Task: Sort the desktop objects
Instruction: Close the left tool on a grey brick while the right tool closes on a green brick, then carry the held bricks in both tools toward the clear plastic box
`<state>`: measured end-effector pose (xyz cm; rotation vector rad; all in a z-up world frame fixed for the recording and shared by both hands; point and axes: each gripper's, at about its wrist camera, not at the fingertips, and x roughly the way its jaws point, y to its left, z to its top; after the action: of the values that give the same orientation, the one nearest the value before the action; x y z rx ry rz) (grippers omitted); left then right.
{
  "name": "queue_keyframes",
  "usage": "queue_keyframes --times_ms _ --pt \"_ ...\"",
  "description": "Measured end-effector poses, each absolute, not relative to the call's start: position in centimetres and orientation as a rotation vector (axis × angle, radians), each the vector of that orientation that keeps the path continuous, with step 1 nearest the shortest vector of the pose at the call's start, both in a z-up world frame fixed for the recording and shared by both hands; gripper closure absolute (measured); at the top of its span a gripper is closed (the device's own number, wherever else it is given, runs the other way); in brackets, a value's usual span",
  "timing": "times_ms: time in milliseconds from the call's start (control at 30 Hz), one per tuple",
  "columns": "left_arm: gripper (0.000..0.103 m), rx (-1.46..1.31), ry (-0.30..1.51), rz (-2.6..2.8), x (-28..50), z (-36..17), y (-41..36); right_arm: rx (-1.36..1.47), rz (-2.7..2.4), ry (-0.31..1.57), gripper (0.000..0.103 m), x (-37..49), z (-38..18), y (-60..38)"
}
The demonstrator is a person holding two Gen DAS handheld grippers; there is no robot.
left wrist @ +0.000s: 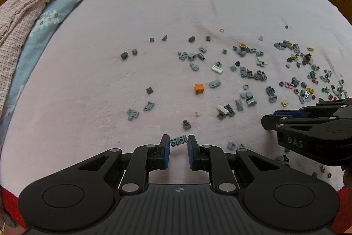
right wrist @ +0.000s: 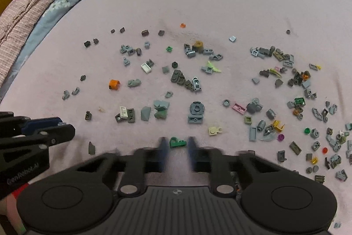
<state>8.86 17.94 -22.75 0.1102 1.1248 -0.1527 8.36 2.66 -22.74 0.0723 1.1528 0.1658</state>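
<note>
Left wrist: the left gripper (left wrist: 178,142) has its jaws around a grey plate (left wrist: 178,141), seemingly pinching it. Right wrist: the right gripper (right wrist: 177,142), blurred, stands spread about a green piece (right wrist: 177,142). Bricks (right wrist: 220,85) lie scattered; sorting looks barely begun.

Left gripper (left wrist: 178,142) fingers straddle a blue-grey two-stud plate (left wrist: 178,141) on pink bedsheet (left wrist: 154,3). Orange brick (left wrist: 198,88) beyond. Right gripper (left wrist: 267,121) enters from the right.
</note>
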Motion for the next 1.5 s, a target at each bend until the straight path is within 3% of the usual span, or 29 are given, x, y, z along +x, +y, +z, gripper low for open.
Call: queue_keyframes --times_ms 467,967,1500 --pt "0.085 0.135 1.077 -0.380 8.2 -15.4 17.3 0.134 0.121 1.099 0.086 5.0 -12.6 2.4" --pt "0.084 0.205 0.906 -0.580 5.9 -5.3 10.2 0.302 -0.047 0.950 0.086 -1.3 -2.0 -4.4" --pt "0.084 0.200 0.851 -0.527 -0.5 -1.1 -3.0 0.296 -0.060 0.796 0.086 -10.8 1.9 -18.4"
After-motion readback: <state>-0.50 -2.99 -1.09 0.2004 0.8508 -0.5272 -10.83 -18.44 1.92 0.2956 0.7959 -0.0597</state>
